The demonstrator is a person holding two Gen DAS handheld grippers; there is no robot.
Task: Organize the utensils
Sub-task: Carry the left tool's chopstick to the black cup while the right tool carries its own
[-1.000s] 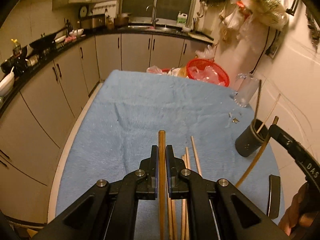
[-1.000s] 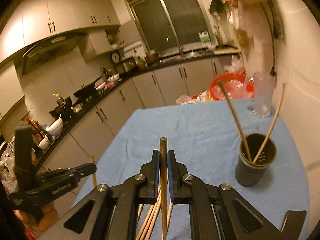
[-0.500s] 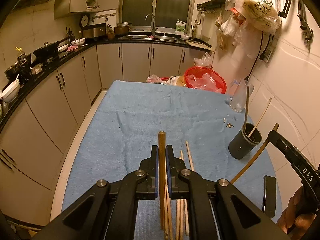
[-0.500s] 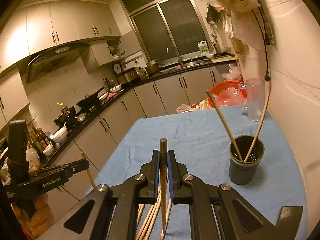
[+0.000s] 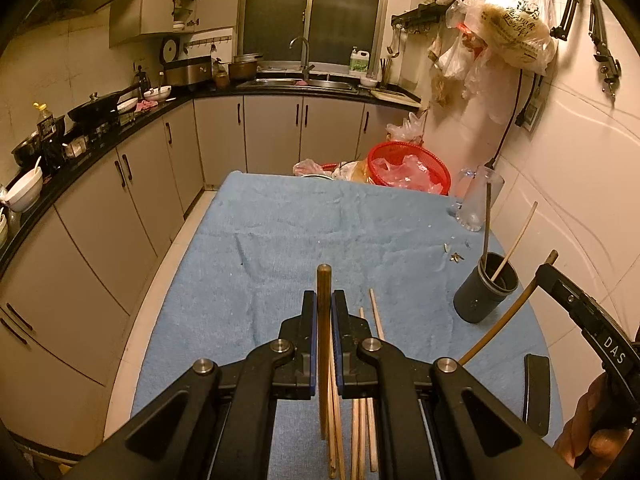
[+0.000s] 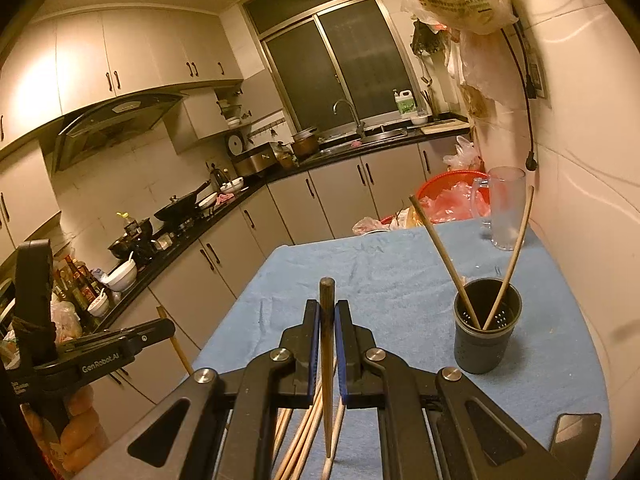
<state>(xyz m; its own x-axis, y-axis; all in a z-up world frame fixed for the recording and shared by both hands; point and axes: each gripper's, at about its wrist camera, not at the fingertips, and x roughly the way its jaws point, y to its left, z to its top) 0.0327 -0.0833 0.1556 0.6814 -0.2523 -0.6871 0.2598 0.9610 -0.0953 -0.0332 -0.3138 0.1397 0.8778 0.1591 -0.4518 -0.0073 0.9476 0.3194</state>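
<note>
- the left gripper [image 5: 324, 306] is pinching a brown wooden chopstick [image 5: 323, 344] upright between its blue-padded black fingers [image 5: 308, 320], above the near part of the blue towel-covered desk [image 5: 280, 248].
- the right gripper [image 6: 327, 316] is pressed together on a second dark wooden chopstick [image 6: 327, 360], its blunt end sticking up past the fingertips.
- loose pale wooden chopsticks [image 5: 366, 408] lie on the towel under both grippers, side by side.
- a dark grey perforated round utensil cup [image 6: 486, 326] stands on the desk to the right, well apart from both grippers; two chopsticks lean crossed inside it.
- beyond the cup, near the wall, stands a clear glass mug [image 6: 505, 208], and behind it a red plastic basket [image 5: 408, 166] with crumpled plastic bags.
- small bits of debris [image 5: 454, 254] lie between mug and cup.
- a flat black block [image 5: 536, 392] rests at the desk's near right edge.
</note>
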